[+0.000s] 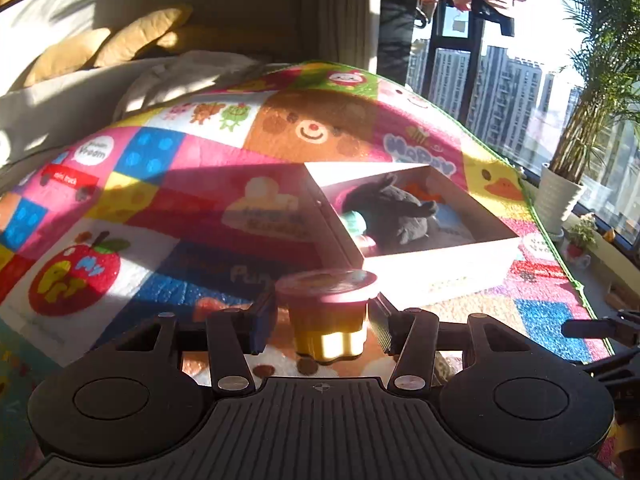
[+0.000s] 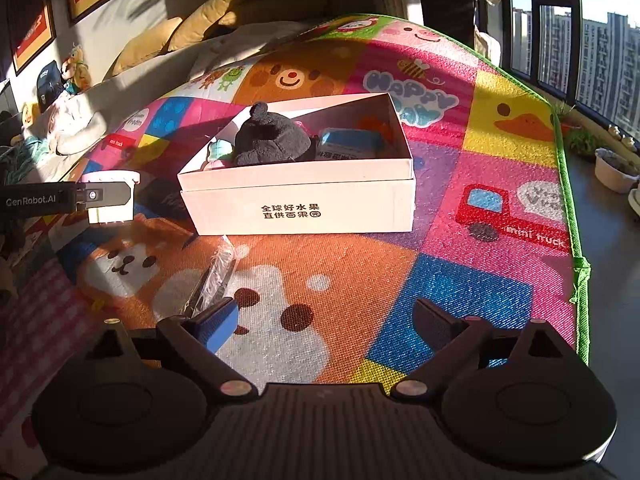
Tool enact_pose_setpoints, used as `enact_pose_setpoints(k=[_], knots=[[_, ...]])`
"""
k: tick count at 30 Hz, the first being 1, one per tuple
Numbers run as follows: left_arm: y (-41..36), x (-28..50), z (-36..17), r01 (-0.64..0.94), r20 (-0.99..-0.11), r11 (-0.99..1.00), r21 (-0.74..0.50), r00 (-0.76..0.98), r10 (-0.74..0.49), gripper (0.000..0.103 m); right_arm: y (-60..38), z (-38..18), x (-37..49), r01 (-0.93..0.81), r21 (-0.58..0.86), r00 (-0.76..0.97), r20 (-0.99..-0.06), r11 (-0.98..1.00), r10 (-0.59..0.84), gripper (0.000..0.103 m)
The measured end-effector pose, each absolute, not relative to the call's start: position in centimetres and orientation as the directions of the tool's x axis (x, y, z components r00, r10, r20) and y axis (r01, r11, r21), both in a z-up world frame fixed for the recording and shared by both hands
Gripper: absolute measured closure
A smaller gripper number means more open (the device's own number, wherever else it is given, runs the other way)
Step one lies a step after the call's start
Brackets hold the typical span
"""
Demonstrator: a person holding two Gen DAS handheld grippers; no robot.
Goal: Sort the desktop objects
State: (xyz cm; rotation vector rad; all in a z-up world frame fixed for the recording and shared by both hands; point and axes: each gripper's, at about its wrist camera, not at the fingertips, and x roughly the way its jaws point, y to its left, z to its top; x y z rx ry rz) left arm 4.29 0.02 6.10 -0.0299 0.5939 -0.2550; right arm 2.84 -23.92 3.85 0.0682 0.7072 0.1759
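My left gripper (image 1: 324, 320) is shut on a small yellow tub with a dark red lid (image 1: 328, 308), held just above the colourful play mat. The tub also shows in the right wrist view (image 2: 110, 196), left of the white box, with the left gripper's finger (image 2: 104, 196) across it. The white cardboard box (image 2: 296, 208) sits mid-mat and holds a dark plush toy (image 2: 272, 136), a blue packet (image 2: 348, 144) and other small items. The box also shows in the left wrist view (image 1: 440, 268). My right gripper (image 2: 324, 320) is open and empty above the mat. A clear plastic-wrapped item (image 2: 214, 280) lies by its left finger.
The play mat (image 2: 480, 160) covers the surface, its green edge on the right. Yellow cushions (image 2: 200, 24) and bedding lie beyond it. A white plant pot (image 1: 558, 200) and windows stand at the right. Soft toys (image 2: 72, 68) sit at the far left.
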Motion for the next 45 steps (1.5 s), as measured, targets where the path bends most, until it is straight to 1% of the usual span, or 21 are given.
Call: enact_pose_setpoints(k=[3, 5, 6, 7, 8, 10, 13, 16, 21, 23, 28, 31, 33, 34, 35, 37, 39, 40, 42, 43, 45], knots=[[-1.6, 1.3, 4.4, 0.269, -0.571, 0.957, -0.108, 0.771, -0.281, 0.048, -24.5, 4.9, 2.0, -0.097, 0.109, 0.777, -0.613, 0.989, 0.143, 0.001], [-2.0, 0.2, 3.4, 0.282, -0.588, 0.951, -0.127, 0.751, -0.301, 0.045, -24.9, 5.6, 1.8, -0.074, 0.107, 0.79, -0.6, 0.991, 0.124, 0.0], [-2.1, -0.3, 3.1, 0.287, -0.592, 0.948, -0.136, 0.744, -0.31, 0.041, -25.1, 5.8, 1.8, -0.068, 0.112, 0.792, -0.598, 0.991, 0.122, 0.0], [-2.1, -0.6, 2.9, 0.294, -0.595, 0.946, -0.139, 0.738, -0.317, 0.031, -25.2, 6.0, 1.8, -0.065, 0.119, 0.79, -0.6, 0.991, 0.124, 0.0], [-2.1, -1.1, 2.7, 0.301, -0.596, 0.944, -0.134, 0.737, -0.32, 0.026, -25.1, 6.0, 1.9, -0.065, 0.127, 0.785, -0.606, 0.99, 0.129, 0.0], [-2.1, -1.7, 2.7, 0.325, -0.597, 0.937, -0.129, 0.729, -0.335, 0.022, -24.8, 5.7, 1.9, -0.071, 0.134, 0.772, -0.62, 0.988, 0.14, 0.0], [-1.9, -2.3, 2.9, 0.352, -0.593, 0.928, -0.125, 0.723, -0.354, 0.008, -23.7, 4.7, 1.8, -0.098, 0.118, 0.747, -0.647, 0.988, 0.151, 0.0], [-1.9, -2.2, 2.9, 0.337, -0.603, 0.936, -0.105, 0.727, -0.329, 0.007, -22.4, 4.1, 2.0, -0.128, 0.1, 0.732, -0.662, 0.987, 0.162, 0.0], [-2.3, -0.7, 3.1, 0.328, -0.602, 0.938, -0.113, 0.728, -0.327, 0.006, -21.5, 4.1, 2.5, -0.136, 0.068, 0.752, -0.642, 0.988, 0.148, 0.002], [-2.5, 0.3, 3.3, 0.322, -0.597, 0.936, -0.142, 0.727, -0.34, 0.006, -21.8, 4.0, 2.8, -0.125, 0.056, 0.757, -0.64, 0.991, 0.132, 0.006], [-2.7, 3.2, 3.7, 0.282, -0.606, 0.924, -0.258, 0.698, -0.382, 0.006, -23.3, 3.4, 3.3, -0.073, 0.062, 0.747, -0.658, 0.995, 0.095, 0.006], [-2.6, 4.7, 3.4, 0.245, -0.631, 0.925, -0.291, 0.678, -0.378, 0.015, -23.9, 2.8, 3.5, -0.046, 0.064, 0.733, -0.676, 0.997, 0.078, 0.006], [-1.9, 4.9, 3.5, 0.223, -0.626, 0.928, -0.3, 0.688, -0.367, 0.014, -24.0, 3.0, 3.5, -0.06, 0.085, 0.727, -0.679, 0.995, 0.102, 0.006], [-1.4, 4.7, 3.7, 0.213, -0.62, 0.934, -0.286, 0.702, -0.35, 0.012, -23.7, 3.5, 3.4, -0.086, 0.098, 0.732, -0.669, 0.991, 0.129, 0.006], [-0.8, 4.5, 3.9, 0.194, -0.612, 0.945, -0.264, 0.723, -0.32, 0.008, -23.4, 4.0, 3.1, -0.115, 0.106, 0.743, -0.651, 0.988, 0.156, 0.01], [0.7, 4.0, 4.3, 0.137, -0.601, 0.963, -0.232, 0.758, -0.253, 0.007, -22.3, 5.1, 3.0, -0.181, 0.11, 0.747, -0.631, 0.977, 0.209, 0.022], [2.7, 3.8, 4.8, 0.065, -0.597, 0.972, -0.226, 0.779, -0.191, 0.006, -20.4, 6.3, 3.7, -0.257, 0.126, 0.729, -0.626, 0.958, 0.278, 0.039], [3.5, 3.7, 5.0, 0.038, -0.595, 0.973, -0.227, 0.785, -0.17, 0.006, -19.4, 6.6, 4.1, -0.283, 0.132, 0.724, -0.62, 0.95, 0.302, 0.043], [5.0, 3.5, 5.3, -0.004, -0.593, 0.973, -0.231, 0.793, -0.137, 0.005, -17.2, 7.1, 4.7, -0.334, 0.125, 0.718, -0.609, 0.934, 0.338, 0.056], [5.5, 3.3, 5.3, -0.013, -0.593, 0.973, -0.232, 0.794, -0.131, 0.004, -16.1, 7.2, 5.0, -0.364, 0.116, 0.713, -0.604, 0.924, 0.357, 0.058], [6.4, 2.8, 5.3, -0.024, -0.597, 0.973, -0.231, 0.793, -0.123, 0.003, -14.4, 7.0, 5.6, -0.406, 0.095, 0.702, -0.605, 0.909, 0.377, 0.069]])
